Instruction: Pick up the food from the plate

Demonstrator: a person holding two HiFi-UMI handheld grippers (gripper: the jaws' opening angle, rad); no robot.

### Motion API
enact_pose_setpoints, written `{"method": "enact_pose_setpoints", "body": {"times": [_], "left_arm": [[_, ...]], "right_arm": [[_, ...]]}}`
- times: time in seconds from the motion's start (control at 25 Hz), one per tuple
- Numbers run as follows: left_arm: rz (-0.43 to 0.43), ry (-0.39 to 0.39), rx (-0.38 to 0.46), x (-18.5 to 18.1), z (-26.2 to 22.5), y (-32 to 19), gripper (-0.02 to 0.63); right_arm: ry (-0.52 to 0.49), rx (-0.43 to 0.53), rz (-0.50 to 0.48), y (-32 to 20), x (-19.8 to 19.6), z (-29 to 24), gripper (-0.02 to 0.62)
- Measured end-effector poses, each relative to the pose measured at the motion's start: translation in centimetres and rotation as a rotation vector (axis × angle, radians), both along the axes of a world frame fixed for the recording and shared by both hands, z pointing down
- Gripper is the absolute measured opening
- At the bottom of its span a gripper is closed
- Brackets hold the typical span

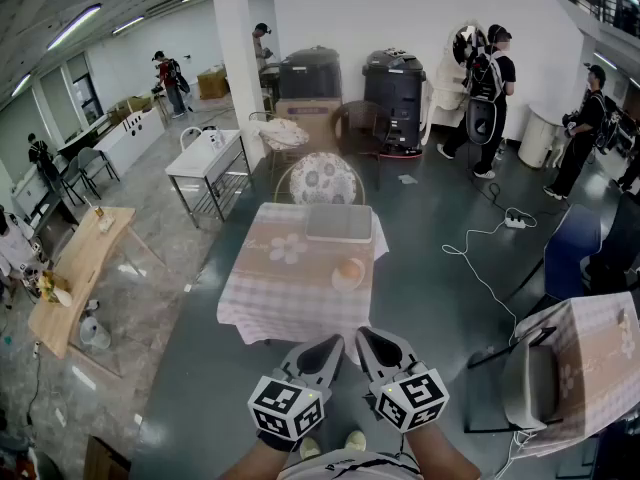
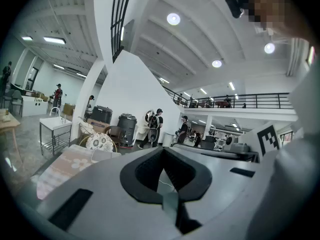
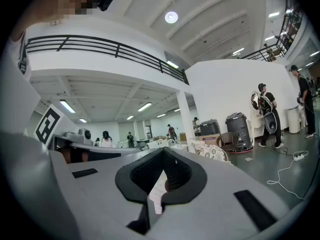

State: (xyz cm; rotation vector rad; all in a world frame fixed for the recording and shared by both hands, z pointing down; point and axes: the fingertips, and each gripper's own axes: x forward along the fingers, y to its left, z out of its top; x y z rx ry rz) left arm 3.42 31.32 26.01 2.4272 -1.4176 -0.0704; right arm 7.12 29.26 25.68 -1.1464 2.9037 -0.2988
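Below the head camera, I see the left gripper [image 1: 322,354] and right gripper [image 1: 376,350] side by side close to the body, both pointing ahead at the table [image 1: 262,298]. They hang short of its near edge and touch nothing. On the checked cloth, the food [image 1: 351,268], a small round orange-tan piece, sits on a white plate [image 1: 338,282] toward the table's right side, just ahead of the right gripper but well apart from it. Farther back on the table lies a grey tray [image 1: 339,223], and a chair [image 1: 322,178] with a flowered back stands behind the far edge. From the left gripper view, I read the left gripper [image 2: 163,151] with its jaws pressed together at the tips, the dark pads forming a closed loop with nothing in it; the table [image 2: 64,168], tray [image 2: 106,155] and chair [image 2: 100,142] lie off to the left, beyond the jaws. From the right gripper view, the right gripper [image 3: 163,151] shows the same: jaws pressed together, tips meeting, nothing pinched. Through the loop a slice of pale cloth shows, with a small tan patch that I cannot identify for certain.
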Motion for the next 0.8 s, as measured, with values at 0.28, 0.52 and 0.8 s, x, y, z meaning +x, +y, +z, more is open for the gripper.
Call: {"method": "enact_pose_setpoints", "body": {"times": [0.28, 0.52, 0.8], "left_arm": [[-0.001, -0.01, 0.003, 0.4, 0.0, 0.0, 0.006], [-0.002, -0.019, 0.001, 1.1, 0.3, -0.3, 0.006], [-0.003, -0.025, -0.004, 2.2, 0.4, -0.8, 0.006]], "right_arm": [[-0.005, 0.003, 0.002, 0.0, 0.4, 0.0, 0.014], [-0.059, -0.012, -0.004, -0.2, 1.2, -0.1, 0.015], [-0.066, -0.02, 0.01, -0.8, 2.6, 0.1, 0.015]]}}
